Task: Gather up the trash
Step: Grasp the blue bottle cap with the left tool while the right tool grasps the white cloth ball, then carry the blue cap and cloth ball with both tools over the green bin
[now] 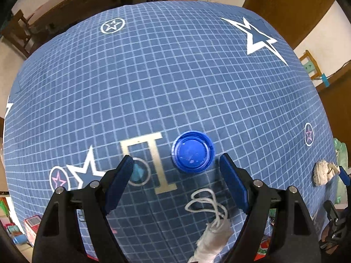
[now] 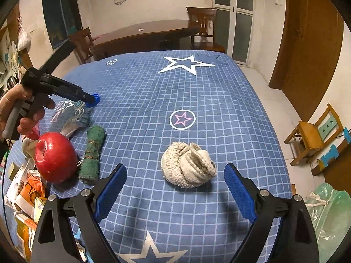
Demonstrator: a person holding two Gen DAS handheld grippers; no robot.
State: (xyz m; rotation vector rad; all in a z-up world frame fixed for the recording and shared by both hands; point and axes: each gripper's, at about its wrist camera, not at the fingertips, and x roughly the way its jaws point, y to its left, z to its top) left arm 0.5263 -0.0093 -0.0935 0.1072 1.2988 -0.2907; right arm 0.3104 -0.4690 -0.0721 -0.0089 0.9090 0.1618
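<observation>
Blue cap (image 1: 193, 151) near the blanket's (image 1: 175, 76) left edge should be centred between the left gripper's (image 1: 176, 164) released jaws before clamping; right gripper (image 2: 175, 174) released too.

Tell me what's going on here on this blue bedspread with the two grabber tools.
A person is clearing trash off a blue checked bedspread, a gripper in each hand. The left gripper is open, aimed down at a blue bottle cap that lies between its fingers but is not gripped. The right gripper is open too, facing a bundled cream cloth. A red apple and a rolled green cloth lie to the left. Nothing is held.
</observation>
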